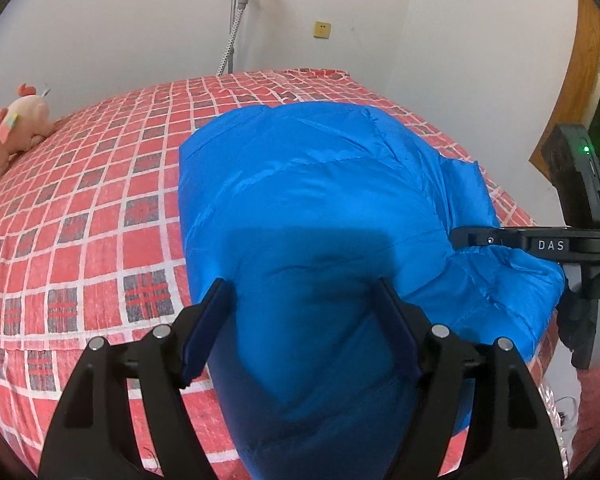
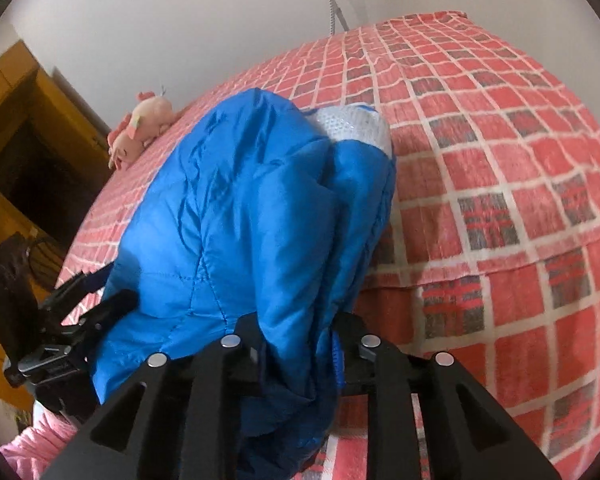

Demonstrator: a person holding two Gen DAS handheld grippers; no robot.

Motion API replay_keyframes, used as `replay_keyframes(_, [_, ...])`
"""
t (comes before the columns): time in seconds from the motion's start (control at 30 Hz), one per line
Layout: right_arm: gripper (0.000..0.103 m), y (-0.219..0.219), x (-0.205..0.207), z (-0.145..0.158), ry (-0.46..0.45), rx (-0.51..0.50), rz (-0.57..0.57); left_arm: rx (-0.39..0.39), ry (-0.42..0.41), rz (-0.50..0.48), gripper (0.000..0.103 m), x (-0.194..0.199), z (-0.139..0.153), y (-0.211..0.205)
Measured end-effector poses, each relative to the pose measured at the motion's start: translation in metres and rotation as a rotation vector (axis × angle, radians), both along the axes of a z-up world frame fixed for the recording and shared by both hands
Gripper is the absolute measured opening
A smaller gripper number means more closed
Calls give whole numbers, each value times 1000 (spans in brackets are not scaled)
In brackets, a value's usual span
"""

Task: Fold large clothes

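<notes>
While blue puffer jacket (image 1: 320,208) drapes over bed (image 1: 100,208): light, soft, slippery. Left claw (image 1: 304,332) spread astride fold; right claw (image 2: 296,344) pinching bunched hem. Grip quilted seams.

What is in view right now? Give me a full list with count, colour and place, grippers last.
puffer jacket: one, bright blue, lying on the bed near its front edge; a silvery lining patch shows at its far end in the right wrist view.
bed cover: one, red with white grid and grey checks, covering the whole bed.
plush toy: one, pink, at the bed's far left by the wall.
wall socket: one, yellowish, on the white wall.
hose: one, grey-white, hanging on the wall behind the bed.
left gripper: black, fingers spread wide with jacket bulk between them.
right gripper: black, fingers close together with a jacket fold between them.
</notes>
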State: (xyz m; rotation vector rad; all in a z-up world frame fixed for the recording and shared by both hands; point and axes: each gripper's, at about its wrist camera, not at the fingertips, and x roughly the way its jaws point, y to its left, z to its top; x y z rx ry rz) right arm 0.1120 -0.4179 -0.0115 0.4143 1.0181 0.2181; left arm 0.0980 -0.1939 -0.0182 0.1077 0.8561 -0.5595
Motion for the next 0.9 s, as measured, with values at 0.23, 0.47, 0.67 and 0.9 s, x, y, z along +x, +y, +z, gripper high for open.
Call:
replay_keyframes(0.23, [35, 15, -23, 67, -99, -215, 3, -30, 18, 10, 72, -2, 22, 17])
replay_keyframes(0.47, [32, 69, -38, 93, -123, -216, 221, -11, -9, 22, 72, -13, 25, 25])
replay_keyframes(0.67, [31, 70, -58, 60, -82, -357, 205, 4, -4, 0, 73, -19, 16, 26])
replay_keyframes(0.9, [29, 50, -69, -2, -43, -263, 150, -35, 52, -32, 76, -15, -6, 25])
